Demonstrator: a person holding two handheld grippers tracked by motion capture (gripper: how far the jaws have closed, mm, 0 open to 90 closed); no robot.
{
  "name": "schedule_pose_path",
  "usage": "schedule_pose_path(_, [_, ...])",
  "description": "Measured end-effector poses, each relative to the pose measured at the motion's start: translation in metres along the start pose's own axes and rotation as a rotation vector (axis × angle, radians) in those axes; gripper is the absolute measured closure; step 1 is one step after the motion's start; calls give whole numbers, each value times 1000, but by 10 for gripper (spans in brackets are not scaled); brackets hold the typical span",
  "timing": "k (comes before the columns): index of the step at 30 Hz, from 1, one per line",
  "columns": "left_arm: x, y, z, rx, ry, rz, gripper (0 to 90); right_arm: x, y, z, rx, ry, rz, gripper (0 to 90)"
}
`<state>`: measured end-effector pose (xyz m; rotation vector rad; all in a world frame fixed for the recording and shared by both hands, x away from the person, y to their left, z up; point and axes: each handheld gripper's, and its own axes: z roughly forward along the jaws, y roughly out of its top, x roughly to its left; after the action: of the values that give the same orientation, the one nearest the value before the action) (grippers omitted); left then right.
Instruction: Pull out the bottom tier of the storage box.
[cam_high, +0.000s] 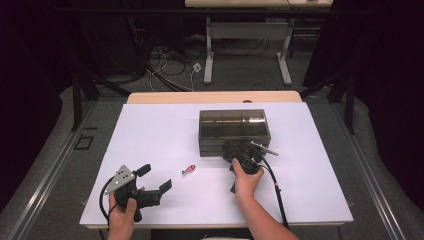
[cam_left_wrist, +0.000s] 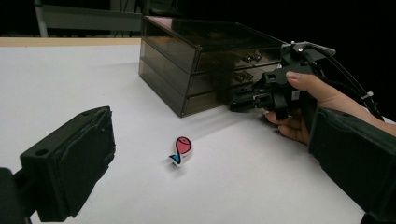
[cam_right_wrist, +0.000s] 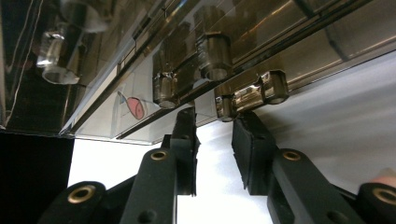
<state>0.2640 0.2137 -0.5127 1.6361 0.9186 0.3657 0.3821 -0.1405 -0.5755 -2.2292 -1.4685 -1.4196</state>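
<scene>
We see the right tongs (cam_right_wrist: 215, 140) parted beneath the bottom drawer knob (cam_right_wrist: 252, 95) of the smoky drawer box (cam_high: 234, 131). Our left tongs (cam_high: 155, 177) gape wide over the surface (cam_high: 160, 130); the drawers' contents stay unreadable.

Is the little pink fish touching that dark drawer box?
Apart. The left gripper view shows bare white table between the fish and the drawer box; the high view shows the same gap.

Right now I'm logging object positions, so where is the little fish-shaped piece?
The fish piece lies on the white table in the high view, between the left gripper and right gripper, nearer than the drawer box.
</scene>
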Motion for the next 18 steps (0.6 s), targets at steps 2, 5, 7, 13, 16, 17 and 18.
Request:
schedule_pose_path(2, [0,0,0,0,-2,-4,7,0,0,0,-1,-6,-1,746])
schedule_pose_path(5, [0,0,1,0,-1,-5,7,-1,1,1,9,-11,6,782])
schedule_pose_path(7, [2,-1,1,0,-2,-21,7,-2,0,2,-6,-21,18,820])
schedule_pose_path(13, [7,-2,-1,-11,-1,-61,7,-5,-1,1,-2,-4,16,826])
schedule_pose_path(16, [12,-5,1,-9,11,-88,7,-6,-2,1,-8,-1,-10,827])
schedule_pose_path(17, [12,-4,1,-8,12,-82,7,-6,-3,2,-20,4,-3,827])
schedule_pose_path(18, [12,-4,2,-4,12,-77,7,-6,-2,1,-15,11,1,828])
